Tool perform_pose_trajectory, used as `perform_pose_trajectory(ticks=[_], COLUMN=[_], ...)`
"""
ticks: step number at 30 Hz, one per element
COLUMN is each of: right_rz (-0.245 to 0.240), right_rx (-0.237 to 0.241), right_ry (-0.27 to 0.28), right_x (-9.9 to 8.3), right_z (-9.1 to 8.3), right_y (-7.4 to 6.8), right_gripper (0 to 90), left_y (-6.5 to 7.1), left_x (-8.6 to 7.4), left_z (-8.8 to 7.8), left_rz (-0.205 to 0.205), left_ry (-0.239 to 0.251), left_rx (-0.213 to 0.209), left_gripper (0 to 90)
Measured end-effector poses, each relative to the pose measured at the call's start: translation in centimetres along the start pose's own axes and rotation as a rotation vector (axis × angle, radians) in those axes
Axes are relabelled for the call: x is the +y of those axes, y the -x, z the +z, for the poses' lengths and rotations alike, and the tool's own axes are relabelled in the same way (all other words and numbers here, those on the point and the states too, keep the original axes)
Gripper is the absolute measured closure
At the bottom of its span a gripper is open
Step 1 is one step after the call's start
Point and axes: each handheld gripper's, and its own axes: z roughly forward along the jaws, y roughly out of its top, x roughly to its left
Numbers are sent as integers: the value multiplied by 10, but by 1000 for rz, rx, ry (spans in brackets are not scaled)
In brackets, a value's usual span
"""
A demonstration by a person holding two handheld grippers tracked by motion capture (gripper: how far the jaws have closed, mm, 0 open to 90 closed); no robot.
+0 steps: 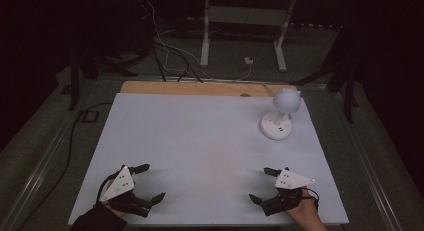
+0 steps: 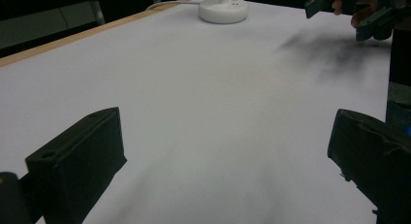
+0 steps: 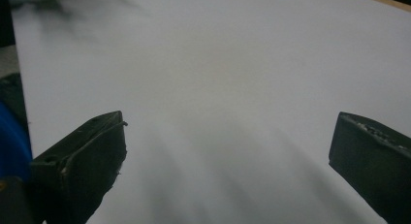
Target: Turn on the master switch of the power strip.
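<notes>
A small white lamp (image 1: 281, 113) with a round head and a disc base stands at the far right of the white table top (image 1: 200, 141); its base (image 2: 223, 10) lies ahead in the left gripper view. My left gripper (image 1: 150, 182) rests open near the table's front left, nothing between its jaws. At the front right my right gripper (image 1: 262, 185) is open too and holds nothing. In the left gripper view the right gripper (image 2: 358, 10) sits at the top right, in a hand.
A wooden strip (image 1: 195, 88) borders the table's far edge. Beyond it, on the dark floor, are cables (image 1: 170, 51) and a white metal stand (image 1: 245, 26). A black cable (image 1: 75, 131) runs along the left side.
</notes>
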Motion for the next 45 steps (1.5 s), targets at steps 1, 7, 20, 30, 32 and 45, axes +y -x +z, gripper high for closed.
perform_pose_trajectory(ticks=[1, 7, 20, 30, 32, 45], right_rz=[5, 4, 28, 31, 32, 56], right_rx=[5, 20, 32, 61, 69, 61], right_ry=[0, 10, 18, 15, 22, 62], right_x=[0, 1, 8, 18, 20, 36], right_z=[0, -1, -3, -3, -4, -10], right_y=[0, -1, -2, -2, -1, 12], right_gripper=[0, 0, 0, 0, 0, 0], left_y=[0, 0, 0, 0, -1, -1], left_x=[0, -1, -1, -1, -1, -1], left_z=[0, 1, 1, 1, 0, 0], left_rz=[3, 11, 0, -7, -9, -19], left_ry=[-2, -18, -22, -17, -15, -9], left_rx=[0, 9, 3, 2, 1, 1], left_gripper=[2, 2, 2, 2, 2, 2])
